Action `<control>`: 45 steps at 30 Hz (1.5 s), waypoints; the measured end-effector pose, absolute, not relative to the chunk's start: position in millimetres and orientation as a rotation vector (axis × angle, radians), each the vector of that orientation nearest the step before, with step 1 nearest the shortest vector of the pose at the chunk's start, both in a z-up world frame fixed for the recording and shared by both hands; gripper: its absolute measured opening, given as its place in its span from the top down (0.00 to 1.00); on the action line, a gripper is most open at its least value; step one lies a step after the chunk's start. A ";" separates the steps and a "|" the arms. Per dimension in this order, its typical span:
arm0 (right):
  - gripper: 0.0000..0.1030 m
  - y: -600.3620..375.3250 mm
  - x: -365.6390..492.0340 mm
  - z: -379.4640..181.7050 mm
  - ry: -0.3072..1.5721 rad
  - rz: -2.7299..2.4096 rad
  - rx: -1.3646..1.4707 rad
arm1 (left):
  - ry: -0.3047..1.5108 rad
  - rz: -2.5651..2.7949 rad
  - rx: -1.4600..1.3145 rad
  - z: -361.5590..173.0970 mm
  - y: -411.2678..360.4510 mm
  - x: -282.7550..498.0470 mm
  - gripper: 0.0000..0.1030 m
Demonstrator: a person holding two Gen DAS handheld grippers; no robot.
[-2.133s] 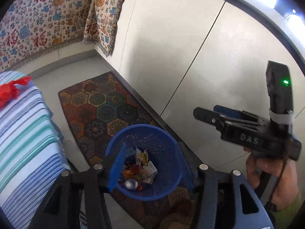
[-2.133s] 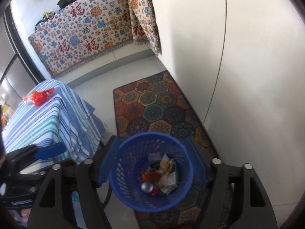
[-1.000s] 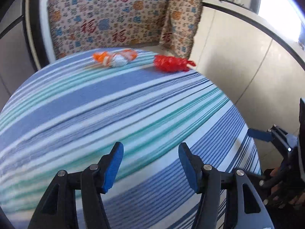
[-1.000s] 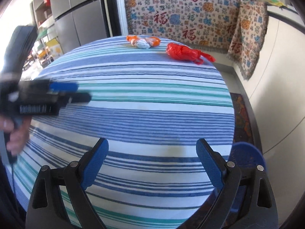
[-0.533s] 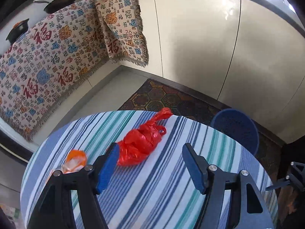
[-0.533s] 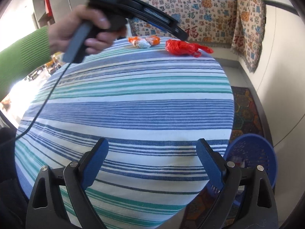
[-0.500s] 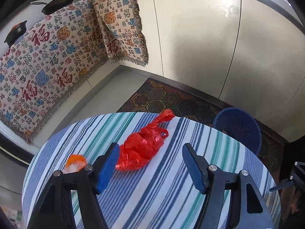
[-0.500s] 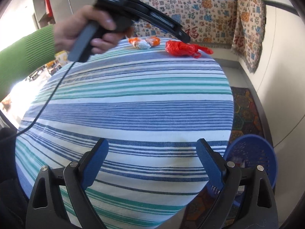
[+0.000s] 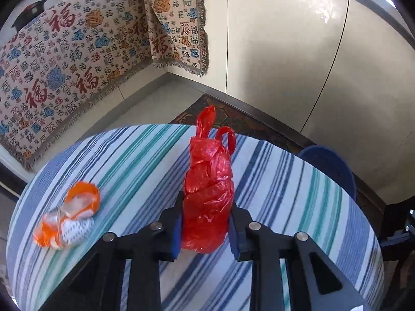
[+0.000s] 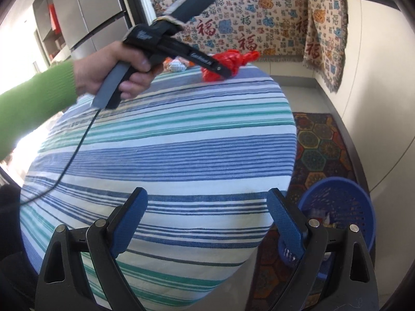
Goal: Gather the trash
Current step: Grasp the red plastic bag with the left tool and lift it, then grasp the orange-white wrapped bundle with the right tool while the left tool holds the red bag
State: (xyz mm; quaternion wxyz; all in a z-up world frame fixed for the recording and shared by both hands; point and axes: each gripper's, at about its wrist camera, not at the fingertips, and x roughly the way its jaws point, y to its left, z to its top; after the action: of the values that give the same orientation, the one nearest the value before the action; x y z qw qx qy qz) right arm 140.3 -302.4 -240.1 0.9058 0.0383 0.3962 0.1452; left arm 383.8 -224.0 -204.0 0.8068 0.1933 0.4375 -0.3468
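My left hand-held gripper (image 9: 205,223) has just been closing, and its blue pads now press on either side of the crumpled red plastic bag (image 9: 207,184); I read it as clamped on the bag. The bag lies on the far part of the round bench (image 10: 181,150), which is covered in a blue, teal and white striped cloth, and its handles point away toward the far edge. To the left of the bag, apart from it, sits an orange and white wrapper (image 9: 68,213), a little blurred. My right hand-held gripper (image 10: 207,220) hangs over the near edge of the bench with its pads wide apart and nothing between them. From that side I see a hand (image 10: 114,70) in a green sleeve (image 10: 33,103) holding the left tool. The blue mesh basket (image 10: 339,207) stands on the patterned rug (image 10: 321,145) to the right of the bench, with scraps inside.
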 end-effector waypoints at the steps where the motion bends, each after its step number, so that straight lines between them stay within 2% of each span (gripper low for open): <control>1: 0.09 -301.4 139.9 -238.6 0.814 0.302 0.080 | 0.936 -0.719 0.391 -200.6 -215.3 373.8 0.73; 9: 0.09 -285.7 136.4 -234.5 0.799 0.345 0.048 | 1.000 -0.344 0.151 -192.9 -76.1 267.1 0.72; 14: 0.09 -266.4 161.7 -232.2 0.816 0.385 0.019 | 0.964 -0.132 0.089 -199.1 -16.0 239.6 0.69; 16: 0.09 -258.9 181.2 -228.2 0.825 0.397 0.007 | 0.958 -0.111 0.070 -201.6 -8.8 237.9 0.56; 18: 0.09 -249.1 208.2 -225.8 0.847 0.413 -0.012 | 0.943 -0.101 0.073 -203.9 -9.3 236.2 0.29; 22: 0.09 -233.3 277.7 -228.9 0.910 0.432 -0.090 | 0.930 -0.105 0.100 -218.1 -7.3 237.1 0.23; 24: 0.09 -225.8 316.4 -232.1 0.918 0.428 -0.151 | 0.934 -0.103 0.069 -220.5 -1.9 240.5 0.16; 30: 0.09 -191.5 415.5 -234.3 0.914 0.462 -0.235 | 0.942 -0.108 0.051 -222.8 0.9 244.7 0.12; 38: 0.07 -140.2 475.1 -235.1 0.904 0.510 -0.372 | 0.947 -0.121 0.054 -223.5 1.7 246.4 0.08; 39: 0.09 -137.6 476.4 -237.9 0.918 0.532 -0.369 | 0.947 -0.123 0.054 -223.6 1.8 246.8 0.08; 40: 0.25 -135.8 478.4 -239.9 0.933 0.534 -0.370 | 0.948 -0.125 0.054 -223.6 1.7 247.0 0.08; 41: 0.30 -136.6 478.1 -238.4 0.933 0.517 -0.362 | 0.948 -0.126 0.054 -223.4 1.7 247.2 0.07; 45: 0.31 -153.7 455.0 -228.4 0.947 0.516 -0.261 | 0.948 -0.127 0.055 -223.5 2.5 247.3 0.07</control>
State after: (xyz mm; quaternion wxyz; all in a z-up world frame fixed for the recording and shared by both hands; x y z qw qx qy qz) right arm 455.0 -153.7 -228.4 0.8499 -0.1237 0.4498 0.2449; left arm 247.3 2.5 -223.5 0.8875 0.0266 0.4560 -0.0612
